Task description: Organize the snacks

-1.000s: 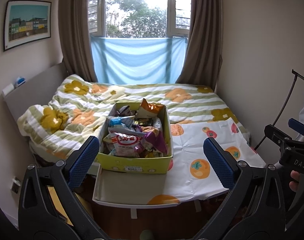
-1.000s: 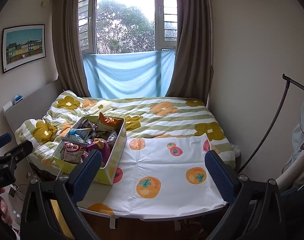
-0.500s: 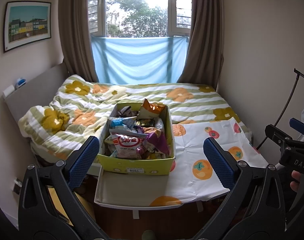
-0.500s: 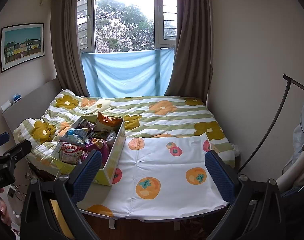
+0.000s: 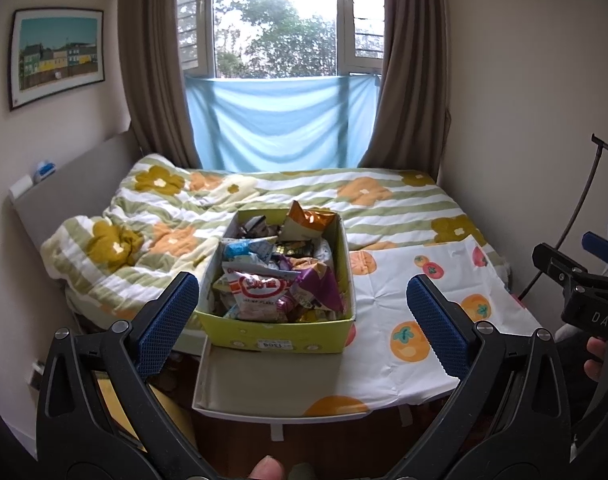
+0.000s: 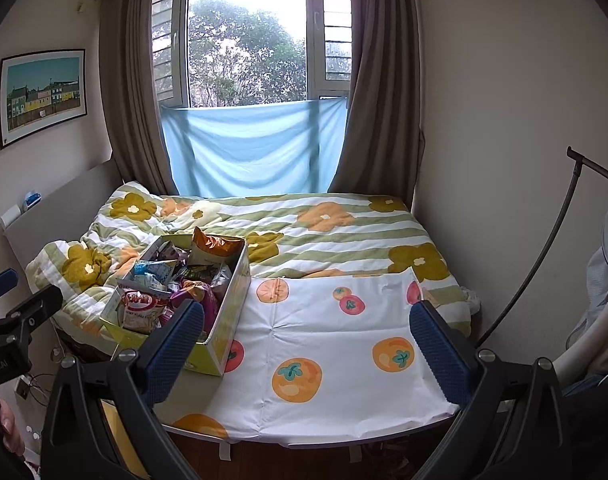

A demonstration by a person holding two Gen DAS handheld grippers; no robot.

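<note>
The jaws of the left gripper (image 5: pixel 302 312) are held wide apart, and nothing is held between them. It is held in the air, level, and pointed at the yellow box (image 5: pixel 277 334). The jaws of the right gripper (image 6: pixel 307 338) are wide apart too, with nothing between them. It is pointed at the white cloth with orange fruit (image 6: pixel 344 344).

The yellow box is set on the left part of the table (image 5: pixel 271 390), just beside the cloth. The box is filled with snack bags (image 5: pixel 281 276), piled up to the top. An orange bag (image 5: pixel 306 226) is seen sticking up at the back of the box.

A bed (image 5: pixel 376 206) with a flower blanket is seen behind the table. A window (image 5: pixel 279 20) with brown curtains (image 5: pixel 410 80) is seen past the bed.
</note>
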